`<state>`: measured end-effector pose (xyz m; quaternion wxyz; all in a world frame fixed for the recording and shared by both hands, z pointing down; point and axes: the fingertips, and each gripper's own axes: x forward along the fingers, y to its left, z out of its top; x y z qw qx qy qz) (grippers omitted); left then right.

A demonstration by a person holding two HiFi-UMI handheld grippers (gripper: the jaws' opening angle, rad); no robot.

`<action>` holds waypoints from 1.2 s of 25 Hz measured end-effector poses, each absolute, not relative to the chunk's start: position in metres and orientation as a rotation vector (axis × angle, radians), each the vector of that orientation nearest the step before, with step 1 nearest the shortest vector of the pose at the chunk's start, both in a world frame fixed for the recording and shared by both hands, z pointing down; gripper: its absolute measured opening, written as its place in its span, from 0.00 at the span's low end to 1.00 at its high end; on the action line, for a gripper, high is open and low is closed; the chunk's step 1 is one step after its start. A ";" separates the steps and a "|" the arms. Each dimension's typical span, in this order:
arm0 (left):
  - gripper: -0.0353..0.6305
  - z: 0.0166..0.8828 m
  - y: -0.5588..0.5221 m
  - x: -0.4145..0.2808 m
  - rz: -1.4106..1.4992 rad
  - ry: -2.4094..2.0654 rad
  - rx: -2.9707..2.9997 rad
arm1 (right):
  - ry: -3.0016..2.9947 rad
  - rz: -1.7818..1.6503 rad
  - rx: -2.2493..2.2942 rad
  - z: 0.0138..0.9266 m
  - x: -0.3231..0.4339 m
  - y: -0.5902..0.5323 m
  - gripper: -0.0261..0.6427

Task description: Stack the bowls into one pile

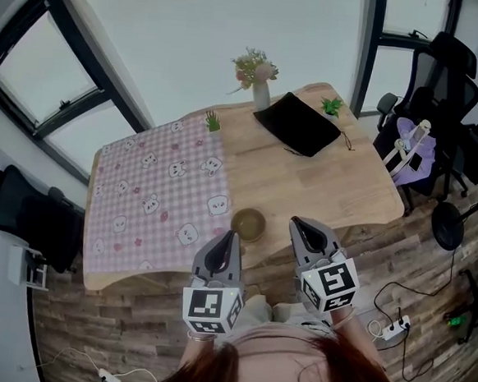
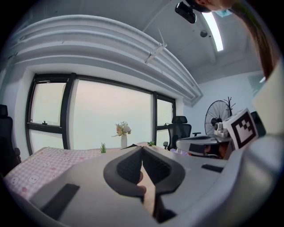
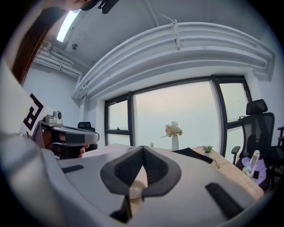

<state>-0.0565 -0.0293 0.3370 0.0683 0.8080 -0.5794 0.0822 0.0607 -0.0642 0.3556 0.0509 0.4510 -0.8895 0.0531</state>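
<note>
In the head view, one bowl (image 1: 248, 224) is seen near the front edge of the table (image 1: 322, 184); whether more are nested inside cannot be told. The left gripper (image 1: 230, 240) and right gripper (image 1: 299, 226) are held by the body, maybe because the pile is done. A vase (image 1: 262, 95) and black mat (image 1: 298, 123) are set far back, out of the way. In the left gripper view, the jaws are pressed together on nothing. In the right gripper view, they are closed and empty too.

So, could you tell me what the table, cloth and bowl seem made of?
The table looks like matte light wood, grain visible; the cloth a pink checked printed fabric or oilcloth; the bowl olive-toned, too small to tell, perhaps ceramic or plastic.
</note>
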 end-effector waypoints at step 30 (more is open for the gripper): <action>0.07 0.341 0.054 -0.043 0.305 -1.807 2.364 | -2.723 0.045 1.336 0.347 0.078 -0.001 0.04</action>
